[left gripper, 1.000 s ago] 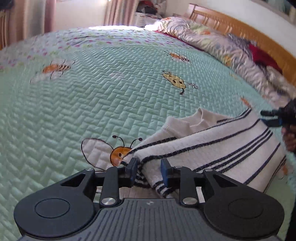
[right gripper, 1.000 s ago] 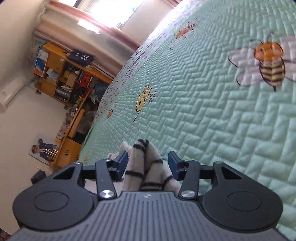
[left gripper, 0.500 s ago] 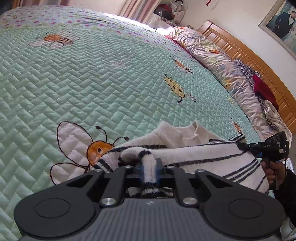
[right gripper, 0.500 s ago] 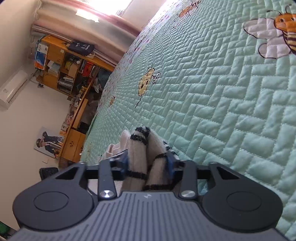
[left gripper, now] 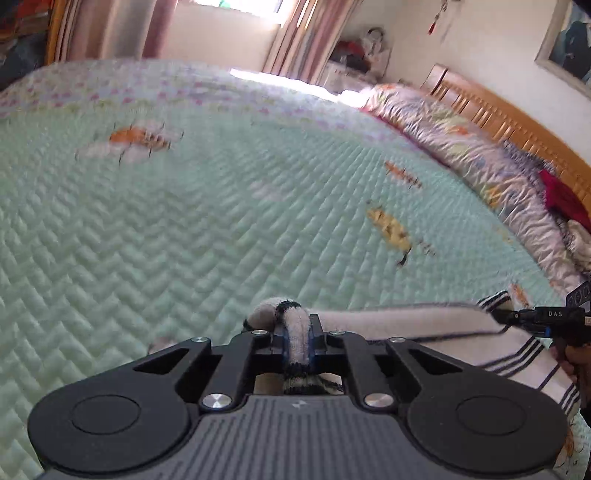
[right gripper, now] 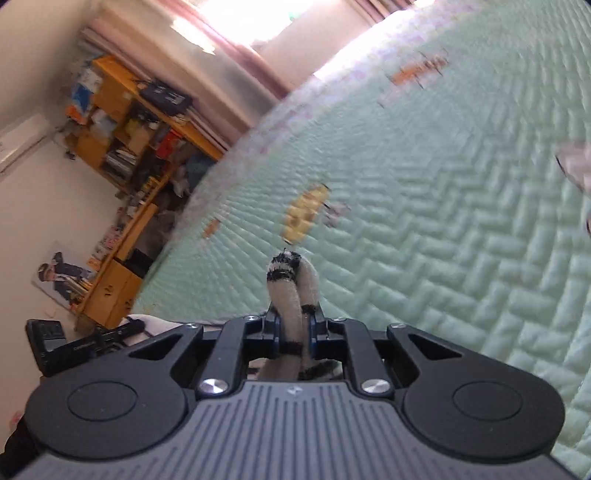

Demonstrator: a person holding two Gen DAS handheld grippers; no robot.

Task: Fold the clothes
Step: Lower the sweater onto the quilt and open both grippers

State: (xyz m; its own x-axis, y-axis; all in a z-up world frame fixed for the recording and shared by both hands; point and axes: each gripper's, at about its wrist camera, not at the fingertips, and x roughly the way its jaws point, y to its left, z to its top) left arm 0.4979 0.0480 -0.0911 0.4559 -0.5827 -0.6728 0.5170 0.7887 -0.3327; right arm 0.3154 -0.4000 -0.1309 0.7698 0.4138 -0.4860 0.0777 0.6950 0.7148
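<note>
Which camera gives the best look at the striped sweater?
The left wrist view: the sweater stretches from the left gripper to the right one. The right wrist view shows only a pinched fold in its jaws.

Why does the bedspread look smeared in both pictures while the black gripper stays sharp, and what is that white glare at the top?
Left wrist view: the quilt is motion-blurred and fisheye-bowed, while the left gripper rides with the camera; the window blows out. Right wrist view: same smear on the quilt, right gripper crisp, window overexposed.

Sweater (left gripper: 424, 325) on quilt (left gripper: 184, 240); headboard (left gripper: 517, 136) right, beyond.
</note>
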